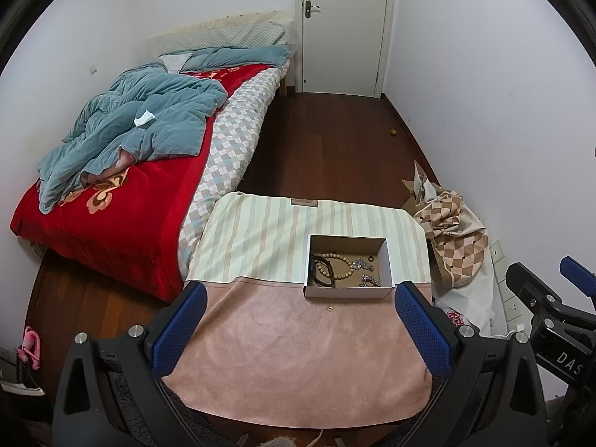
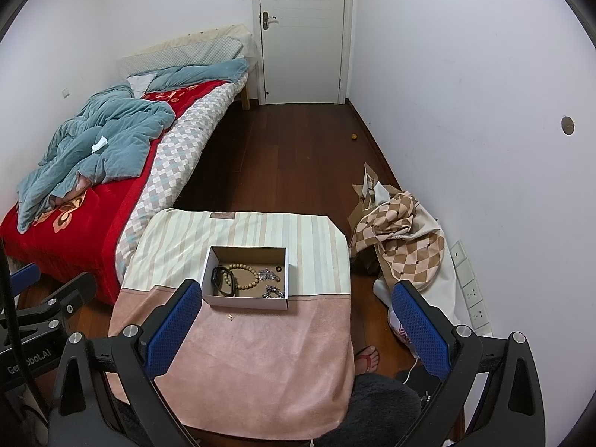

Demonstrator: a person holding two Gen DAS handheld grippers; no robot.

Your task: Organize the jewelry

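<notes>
Jewelry sits in an open cardboard box (image 1: 349, 290) on the cloth-covered table (image 1: 298, 354), ahead of the left gripper (image 1: 298, 331) and ahead-left of the right gripper (image 2: 296, 329). Both claws gape wide, holding nothing. One tiny gold piece (image 1: 329, 308) lies on the cloth just short of the box.

Counter (image 1: 298, 354): matt pink towel-like cloth, fuzzy nap; far half smooth striped fabric. Box (image 1: 348, 292): matt white cardboard, brown inside. Beads (image 1: 341, 266): dull wood. Band (image 1: 322, 272): black, slight sheen. Chains (image 1: 368, 279): glinting metal. Floor (image 1: 327, 141): dark glossy wood. Left tool (image 1: 301, 324): pads textured blue rubber, matt black plastic frame, shiny metal bolts.
</notes>
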